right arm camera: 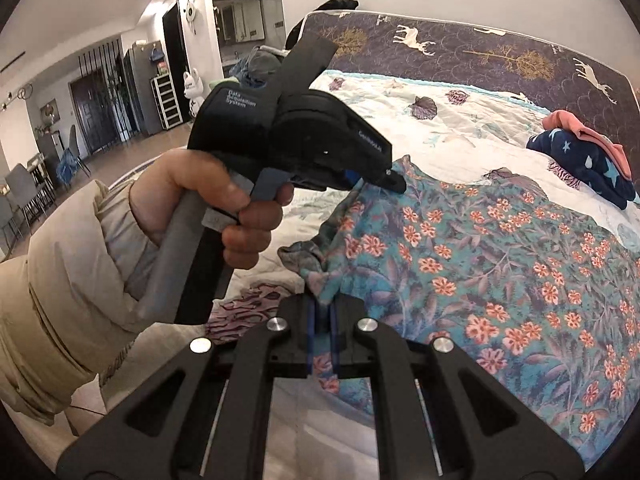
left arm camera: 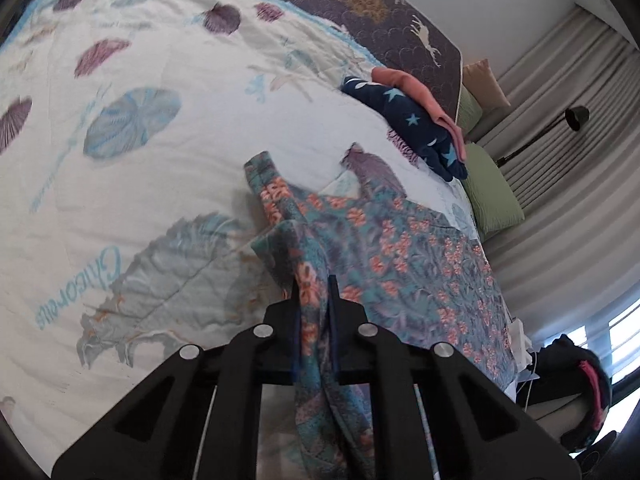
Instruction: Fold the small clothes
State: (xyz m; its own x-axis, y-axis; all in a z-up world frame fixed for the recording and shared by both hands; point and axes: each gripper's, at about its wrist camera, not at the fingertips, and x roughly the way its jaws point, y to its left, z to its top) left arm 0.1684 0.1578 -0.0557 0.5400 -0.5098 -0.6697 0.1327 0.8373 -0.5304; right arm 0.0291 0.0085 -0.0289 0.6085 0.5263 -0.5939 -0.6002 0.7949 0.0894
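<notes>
Bed (left arm camera: 120, 80) as work surface. Floral garment (right arm camera: 480, 248) spread on its near edge, ready for folding. Folded pile (right arm camera: 584, 160) parked far right, out of the way. Left gripper (left arm camera: 316, 304) and right gripper (right arm camera: 322, 316) each clamped on a bunched garment edge, probably to lift and fold it.

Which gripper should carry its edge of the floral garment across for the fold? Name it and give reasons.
Probably the left gripper. Both are shut on the floral garment, but the left holds a raised flap with the garment lying beyond it. The right gripper pinches a bunched corner at the near edge, better as an anchor.
</notes>
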